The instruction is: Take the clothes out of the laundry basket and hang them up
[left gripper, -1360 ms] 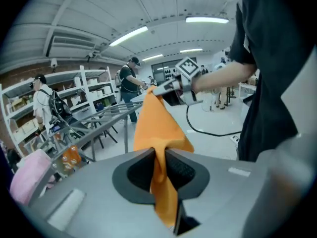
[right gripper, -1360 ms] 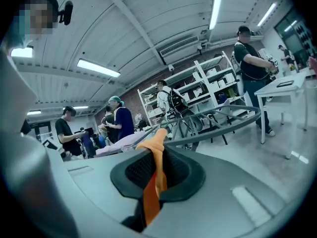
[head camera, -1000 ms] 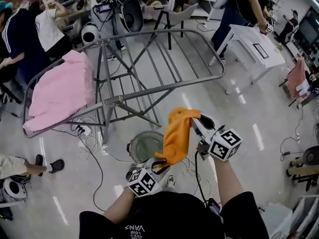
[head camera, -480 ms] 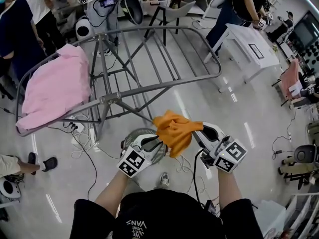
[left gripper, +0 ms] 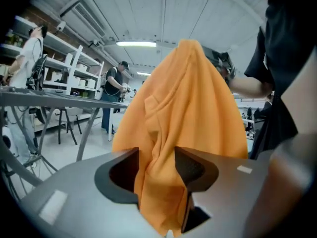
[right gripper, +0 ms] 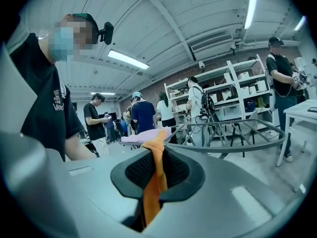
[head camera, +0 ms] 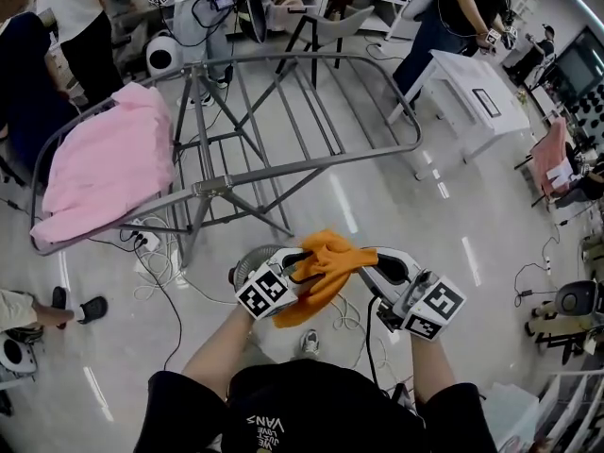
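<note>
- Item in hand: I am holding the orange soft-fabric garment (head camera: 326, 270) up in front of me, above the round grey laundry basket (head camera: 243, 270) on the floor.
- Right gripper (right gripper: 156, 170): I am keeping it narrow, pinching a thin fold of the garment.
- Left gripper (left gripper: 156, 168): I am opening its jaws, with the cloth hanging loose between them.
- Step: I am regripping, judging by the slack, to spread the garment for hanging.
- Next move: I am looking for an edge to take on the left, then a carry to a free bar of the grey metal drying rack (head camera: 311, 163), beside the pink garment (head camera: 104, 168).
- Writing: I am reading "VANS" on my black shirt (head camera: 267, 425).
</note>
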The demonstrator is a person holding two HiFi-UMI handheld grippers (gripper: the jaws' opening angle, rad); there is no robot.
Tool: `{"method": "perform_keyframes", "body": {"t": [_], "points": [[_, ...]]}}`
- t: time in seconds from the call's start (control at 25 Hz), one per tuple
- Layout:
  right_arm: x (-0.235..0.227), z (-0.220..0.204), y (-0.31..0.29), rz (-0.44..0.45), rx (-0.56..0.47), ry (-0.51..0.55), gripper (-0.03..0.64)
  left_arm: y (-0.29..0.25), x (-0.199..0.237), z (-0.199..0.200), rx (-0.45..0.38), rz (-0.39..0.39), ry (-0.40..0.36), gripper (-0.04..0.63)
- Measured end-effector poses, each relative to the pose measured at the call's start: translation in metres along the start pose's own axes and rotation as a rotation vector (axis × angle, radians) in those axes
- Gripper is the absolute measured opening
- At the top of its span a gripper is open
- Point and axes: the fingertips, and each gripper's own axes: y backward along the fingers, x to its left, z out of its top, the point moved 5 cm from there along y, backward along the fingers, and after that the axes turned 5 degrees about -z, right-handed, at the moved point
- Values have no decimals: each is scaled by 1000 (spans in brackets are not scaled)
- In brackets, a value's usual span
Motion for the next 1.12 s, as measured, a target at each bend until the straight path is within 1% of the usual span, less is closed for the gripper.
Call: {"method": "perform_keyframes", "body": {"t": [0.12,0.16,0.2,0.24,0.28,0.36,0.44,0.52,0.64,0.76,0.92,1.12], "points": [[4,-4,1,20,2,-11,31,-12,-22,0,-8,-77,-21,201],[5,-5,2,25,2,-13,31,-17,-29,1,-14,-99,-27,190],[5,-5,4,26,3,-14,31,-20,-35,2,-19,-115,-31,151],[4,-5,6,23,4,-15,31,-22,-40,2,-19,-123,-31,54],[3,-6,9,18,5,-17,31,-23,-42,2,-17,-122,-28,34],[-2,-8,18,3,8,-19,31,-20,-42,0,-3,-96,-17,29],[-9,-10,27,-21,11,-17,31,-10,-36,0,19,-32,-18,28],[-18,-12,37,-51,17,-8,31,9,-27,3,33,51,-26,26],[-29,-15,47,-84,48,26,31,39,-16,17,38,163,-47,26],[-39,-19,50,-103,73,57,31,64,-13,35,65,262,-105,26],[-59,-19,53,-113,71,62,31,80,-22,59,126,392,-190,26],[-80,-9,50,-66,90,128,31,99,-41,99,162,591,-274,25]]}}
